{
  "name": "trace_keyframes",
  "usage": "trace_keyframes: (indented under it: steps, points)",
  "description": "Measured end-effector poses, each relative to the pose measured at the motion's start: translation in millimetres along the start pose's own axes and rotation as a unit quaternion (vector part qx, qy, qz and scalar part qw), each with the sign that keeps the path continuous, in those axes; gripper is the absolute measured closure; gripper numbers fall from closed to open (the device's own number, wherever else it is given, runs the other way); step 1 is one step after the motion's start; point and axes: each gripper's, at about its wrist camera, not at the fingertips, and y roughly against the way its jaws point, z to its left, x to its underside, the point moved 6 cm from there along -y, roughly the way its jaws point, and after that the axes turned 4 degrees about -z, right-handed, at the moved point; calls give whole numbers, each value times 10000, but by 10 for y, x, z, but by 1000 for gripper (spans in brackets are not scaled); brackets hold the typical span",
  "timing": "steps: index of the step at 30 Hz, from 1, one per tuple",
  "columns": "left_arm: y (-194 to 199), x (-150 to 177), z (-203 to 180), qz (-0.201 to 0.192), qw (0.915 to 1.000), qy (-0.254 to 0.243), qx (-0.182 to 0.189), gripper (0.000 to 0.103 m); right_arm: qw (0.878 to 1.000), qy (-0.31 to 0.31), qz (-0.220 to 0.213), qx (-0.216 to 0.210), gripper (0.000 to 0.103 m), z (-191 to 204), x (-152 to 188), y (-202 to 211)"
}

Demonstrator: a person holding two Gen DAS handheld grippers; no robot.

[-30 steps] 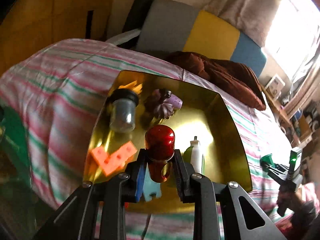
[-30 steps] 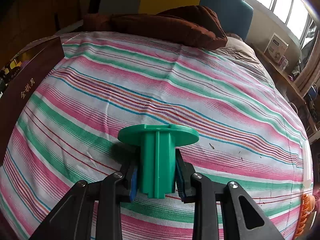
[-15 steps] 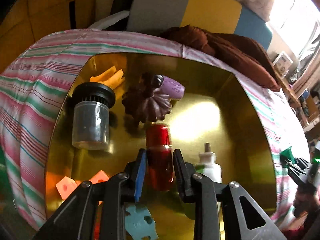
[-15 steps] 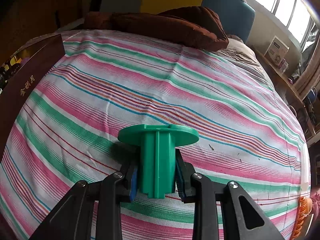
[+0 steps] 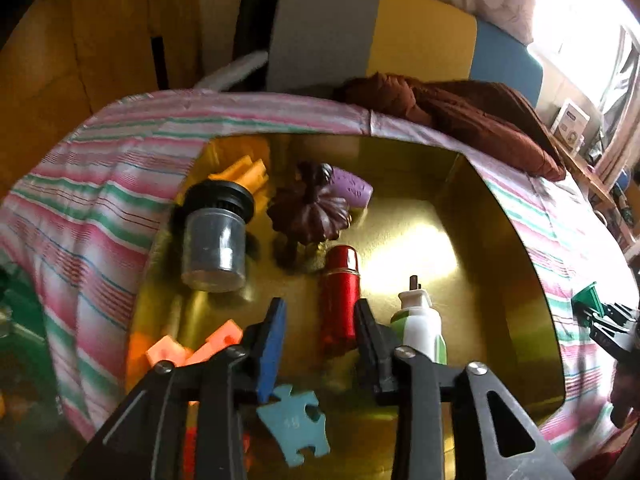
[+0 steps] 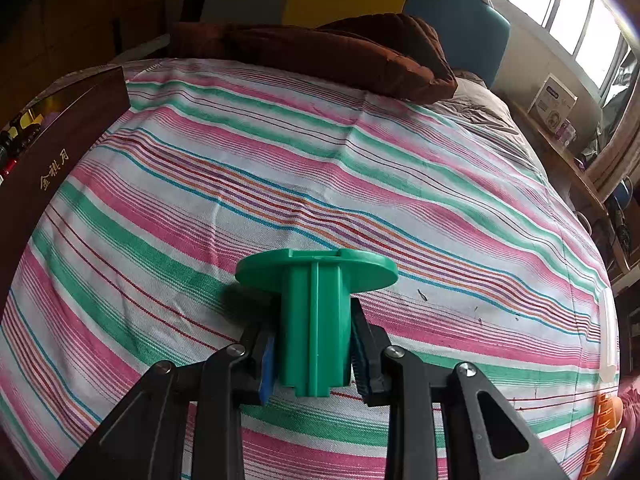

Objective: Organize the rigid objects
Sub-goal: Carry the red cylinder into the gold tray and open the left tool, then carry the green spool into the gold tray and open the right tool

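Inside the gold box (image 5: pixel 516 280) on the striped bedspread (image 6: pixel 280 152), the left gripper (image 5: pixel 320 332) is opening, its pads off the red bottle (image 5: pixel 340 292) lying between them. Beyond lie a jar (image 5: pixel 214 244) and a brown flower (image 5: pixel 308 216). The right gripper (image 6: pixel 312 356) pinches a green spool (image 6: pixel 316 312) over the bedspread.

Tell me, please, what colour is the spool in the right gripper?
Green spool, clearest in the right wrist view.
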Motion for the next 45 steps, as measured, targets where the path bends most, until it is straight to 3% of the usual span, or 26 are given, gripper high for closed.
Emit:
trace_keyframes:
  steps: [8,16,27,41,45]
  points:
    - [561,-15,-58,-720,9965,-352,-233,52,9997,156,-23,162,74,39,3,16]
    - [893,4,-116,-1016,9932,-509,-238,51,9999,53,-25,141,74,30,8,19]
    - [992,103,13,-1019,9941,-313,-222,50,9994,-306,144,112,74,-3,40,27]
    - [919,275,304,-805,9966,127,-152,47,9956,-550,607,459,74,121,131,169]
    - [930,316,470,-806,9960,299,-236,47,9939,-735,757,312,74,180,141,230]
